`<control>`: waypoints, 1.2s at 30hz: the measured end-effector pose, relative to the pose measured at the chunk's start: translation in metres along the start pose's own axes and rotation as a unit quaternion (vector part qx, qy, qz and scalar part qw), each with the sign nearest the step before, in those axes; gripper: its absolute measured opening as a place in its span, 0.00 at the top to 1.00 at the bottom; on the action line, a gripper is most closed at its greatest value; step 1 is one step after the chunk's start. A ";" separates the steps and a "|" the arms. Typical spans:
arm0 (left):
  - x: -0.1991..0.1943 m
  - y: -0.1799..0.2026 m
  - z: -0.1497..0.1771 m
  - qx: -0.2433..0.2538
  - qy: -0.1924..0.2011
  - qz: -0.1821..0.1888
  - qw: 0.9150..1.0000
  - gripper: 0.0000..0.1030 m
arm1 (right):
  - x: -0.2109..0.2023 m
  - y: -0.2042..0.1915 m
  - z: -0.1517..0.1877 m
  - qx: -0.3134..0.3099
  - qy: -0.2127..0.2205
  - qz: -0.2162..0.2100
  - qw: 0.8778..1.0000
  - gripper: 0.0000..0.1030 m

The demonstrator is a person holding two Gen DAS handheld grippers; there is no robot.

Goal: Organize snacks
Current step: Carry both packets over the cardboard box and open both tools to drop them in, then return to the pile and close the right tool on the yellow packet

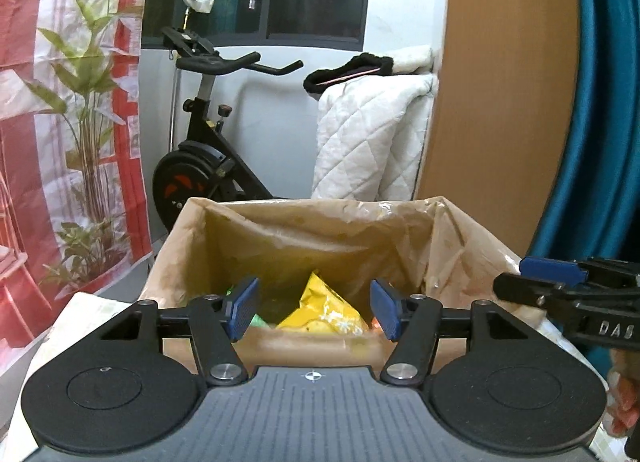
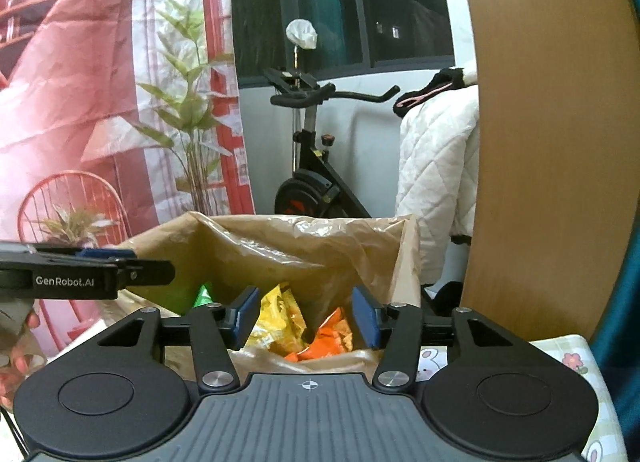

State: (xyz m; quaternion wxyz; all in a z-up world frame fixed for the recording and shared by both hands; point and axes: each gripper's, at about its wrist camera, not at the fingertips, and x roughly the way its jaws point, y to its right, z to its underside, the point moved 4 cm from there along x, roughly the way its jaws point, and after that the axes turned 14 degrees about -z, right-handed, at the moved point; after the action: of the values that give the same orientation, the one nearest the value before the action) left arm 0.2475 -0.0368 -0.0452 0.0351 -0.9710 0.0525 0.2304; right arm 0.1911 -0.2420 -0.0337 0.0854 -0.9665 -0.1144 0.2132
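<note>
Both grippers hang over the near rim of the lined cardboard box (image 1: 304, 246), and the snacks lie inside it, so the step in hand looks like letting go and drawing clear. To do it well, I judge, each hand should back out straight and level, with fingers spread, so neither blue pad catches the loose brown liner (image 2: 304, 246) or drags a packet up with it.

The left gripper (image 1: 312, 310), in the lower middle of its own view, stands roughly half open with nothing between its fingers (image 1: 242, 308); the yellow snack bag (image 1: 320, 306) lies beyond and below the gap, apart from both pads.

The right gripper (image 2: 306, 318) is likewise part open and empty. Past its fingers (image 2: 366, 318), low in the box, sit the yellow bag and an orange packet (image 2: 328, 336). A green packet (image 2: 204, 296) peeks at the left.

The box stands on a patterned bench (image 2: 576, 362), visible at lower right.
</note>
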 end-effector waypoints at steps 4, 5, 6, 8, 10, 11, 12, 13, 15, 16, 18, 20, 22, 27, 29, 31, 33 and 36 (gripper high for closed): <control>-0.028 -0.001 0.010 0.015 0.002 0.010 1.000 0.39 | -0.028 -0.001 0.010 0.014 0.017 -0.004 1.000 0.54; -0.034 -0.003 0.013 0.017 0.000 0.014 1.000 0.39 | -0.035 -0.001 0.013 0.017 0.020 -0.003 1.000 0.54; -0.039 -0.004 0.017 0.018 -0.001 0.017 1.000 0.39 | -0.039 0.000 0.018 0.021 0.023 -0.001 1.000 0.54; -0.049 -0.006 0.027 0.018 -0.005 0.024 1.000 0.40 | -0.049 0.002 0.027 0.033 0.026 0.002 0.999 0.54; -0.055 -0.006 0.038 0.014 -0.012 0.028 0.999 0.42 | -0.056 0.005 0.039 0.047 0.025 0.007 0.999 0.54; -0.057 -0.006 0.043 0.011 -0.016 0.028 0.999 0.43 | -0.058 0.007 0.044 0.053 0.024 0.009 0.998 0.54; -0.057 -0.006 0.048 0.006 -0.022 0.028 0.999 0.44 | -0.060 0.008 0.050 0.060 0.023 0.011 0.998 0.54; -0.056 -0.005 0.053 0.001 -0.027 0.028 0.999 0.44 | -0.061 0.010 0.056 0.067 0.021 0.013 0.997 0.54; -0.054 -0.005 0.062 -0.011 -0.038 0.027 0.999 0.44 | -0.060 0.012 0.070 0.076 0.012 0.017 0.997 0.54; -0.051 -0.004 0.067 -0.015 -0.044 0.027 0.999 0.45 | -0.058 0.012 0.076 0.077 0.004 0.020 0.997 0.54; -0.047 -0.002 0.076 -0.018 -0.055 0.026 0.998 0.45 | -0.053 0.011 0.090 0.078 -0.016 0.028 0.996 0.54; -0.042 0.001 0.083 -0.013 -0.066 0.026 0.997 0.45 | -0.050 0.011 0.104 0.083 -0.027 0.029 0.996 0.54; -0.037 0.003 0.091 -0.006 -0.074 0.023 0.997 0.45 | -0.042 0.011 0.119 0.084 -0.045 0.031 0.995 0.55; -0.024 0.005 0.106 0.012 -0.093 0.021 0.995 0.48 | -0.018 0.012 0.145 0.086 -0.086 0.032 0.992 0.58; -0.018 0.008 0.112 0.020 -0.103 0.026 0.994 0.48 | -0.007 0.014 0.155 0.086 -0.103 0.033 0.990 0.58; -0.007 0.010 0.118 0.027 -0.118 0.032 0.992 0.48 | 0.007 0.015 0.164 0.080 -0.124 0.030 0.989 0.58; 0.005 0.011 0.123 0.028 -0.135 0.034 0.990 0.48 | 0.022 0.016 0.173 0.075 -0.144 0.026 0.986 0.58; 0.022 0.016 0.128 0.025 -0.153 0.036 0.987 0.48 | 0.042 0.016 0.182 0.073 -0.160 0.026 0.984 0.58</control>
State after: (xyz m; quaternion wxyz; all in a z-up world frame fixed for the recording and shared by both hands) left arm 0.2078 -0.0423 -0.1700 0.0588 -0.9208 0.0870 0.3756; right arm 0.1525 -0.2254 -0.2169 0.1305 -0.9138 -0.0853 0.3751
